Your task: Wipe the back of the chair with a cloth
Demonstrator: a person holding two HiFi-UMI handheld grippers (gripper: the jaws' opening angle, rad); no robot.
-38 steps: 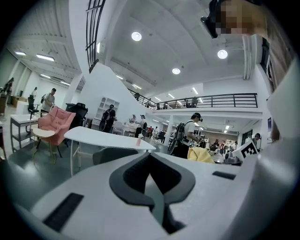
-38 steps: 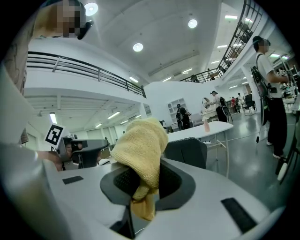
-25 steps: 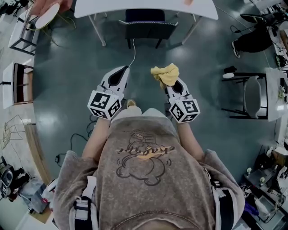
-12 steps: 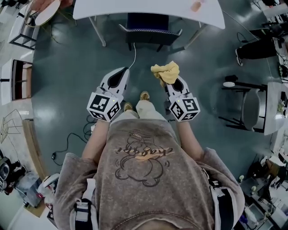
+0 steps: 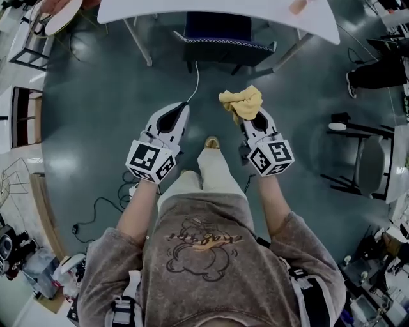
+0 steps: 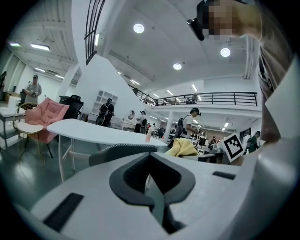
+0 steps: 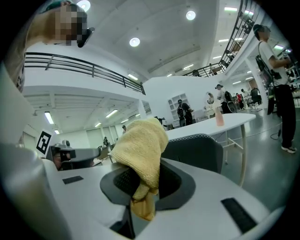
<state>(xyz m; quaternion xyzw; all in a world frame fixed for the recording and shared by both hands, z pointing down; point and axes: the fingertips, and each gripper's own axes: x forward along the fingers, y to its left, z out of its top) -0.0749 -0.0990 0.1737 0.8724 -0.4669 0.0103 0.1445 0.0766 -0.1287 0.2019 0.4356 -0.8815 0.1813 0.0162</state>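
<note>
The chair (image 5: pixel 225 39) stands at the top of the head view, half under the white table (image 5: pixel 160 10), its grey back (image 5: pixel 223 43) towards me. My right gripper (image 5: pixel 254 116) is shut on a crumpled yellow cloth (image 5: pixel 240 102), held above the floor short of the chair. In the right gripper view the cloth (image 7: pixel 140 143) bulges out of the right gripper (image 7: pixel 144 176), with the chair back (image 7: pixel 199 152) just behind it. My left gripper (image 5: pixel 180 107) is level with it, shut and holding nothing. The left gripper view shows the left gripper (image 6: pixel 150 164), the chair back (image 6: pixel 119 152) and the cloth (image 6: pixel 180 147).
A pink bottle (image 5: pixel 298 6) stands on the table. A white cable (image 5: pixel 193 80) runs across the floor from the chair. Another chair (image 5: pixel 359 159) stands at the right, shelving (image 5: pixel 22 118) at the left. A pink chair (image 6: pixel 40 117) and several people are farther off.
The person has stepped forward, one foot now out ahead. The chair and table have come nearer. Both grippers keep their pose, the cloth still held.
</note>
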